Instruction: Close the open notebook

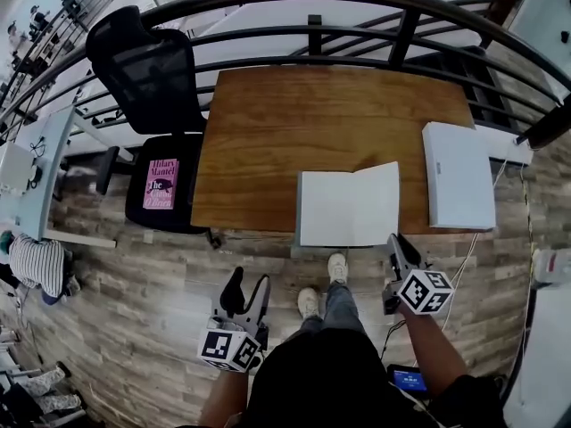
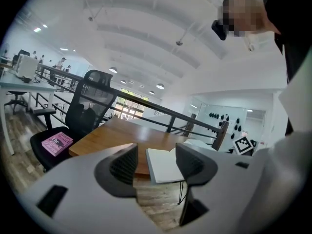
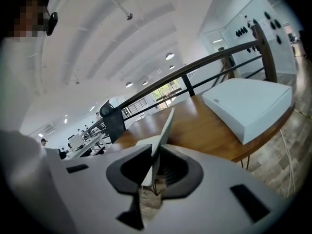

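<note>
Notebook (image 3: 165,129) cover between right gripper (image 3: 156,149) jaws

A person wears a black top (image 1: 326,373), grey trousers (image 1: 339,306) and pale shoes (image 1: 337,267). The left gripper (image 1: 248,285) and right gripper (image 1: 400,243) look black from above. Each carries a white cube (image 1: 425,291) printed with black square markers. Seen close, the gripper bodies are light grey, with dark ribbed pads (image 2: 124,165) on the jaws.

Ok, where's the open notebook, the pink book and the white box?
open notebook (image 1: 326,209): head view, its left page.
pink book (image 1: 162,184): head view, middle of its cover.
white box (image 1: 458,175): head view, middle of its top.
</note>
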The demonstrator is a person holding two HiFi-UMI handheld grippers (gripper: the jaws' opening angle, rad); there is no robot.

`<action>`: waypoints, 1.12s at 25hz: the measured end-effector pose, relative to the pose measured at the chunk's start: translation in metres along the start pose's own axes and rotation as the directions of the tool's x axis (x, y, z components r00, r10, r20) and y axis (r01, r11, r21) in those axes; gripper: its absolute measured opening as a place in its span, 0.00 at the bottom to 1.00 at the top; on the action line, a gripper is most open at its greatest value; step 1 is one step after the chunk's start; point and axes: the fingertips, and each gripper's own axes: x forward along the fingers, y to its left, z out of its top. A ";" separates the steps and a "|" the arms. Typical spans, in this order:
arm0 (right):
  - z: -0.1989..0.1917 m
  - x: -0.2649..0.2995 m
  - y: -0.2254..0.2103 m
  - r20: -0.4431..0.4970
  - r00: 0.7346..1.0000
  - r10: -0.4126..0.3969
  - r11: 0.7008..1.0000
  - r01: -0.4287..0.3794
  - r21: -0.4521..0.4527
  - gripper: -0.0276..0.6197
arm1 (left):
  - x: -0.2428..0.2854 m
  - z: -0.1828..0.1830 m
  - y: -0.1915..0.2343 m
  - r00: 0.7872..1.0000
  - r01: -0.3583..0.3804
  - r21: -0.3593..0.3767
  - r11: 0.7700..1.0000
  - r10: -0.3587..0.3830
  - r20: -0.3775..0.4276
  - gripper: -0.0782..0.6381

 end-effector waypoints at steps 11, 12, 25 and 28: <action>0.001 0.013 0.076 -0.052 0.985 0.166 0.973 -0.172 -0.151 0.13 | -0.030 0.013 0.011 0.996 -0.066 -0.020 0.998 0.067 0.063 0.45; -0.001 0.016 0.084 -0.063 0.980 0.187 0.967 -0.195 -0.163 0.13 | -0.032 0.015 0.013 0.995 -0.075 -0.020 0.997 0.077 0.070 0.45; -0.018 0.035 0.159 -0.165 0.913 0.374 0.890 -0.403 -0.213 0.27 | -0.060 0.022 0.033 0.980 -0.155 -0.049 0.987 0.160 0.116 0.45; -0.022 0.036 0.156 -0.173 0.916 0.363 0.896 -0.394 -0.205 0.27 | -0.062 0.021 0.035 0.981 -0.153 -0.048 0.987 0.157 0.116 0.45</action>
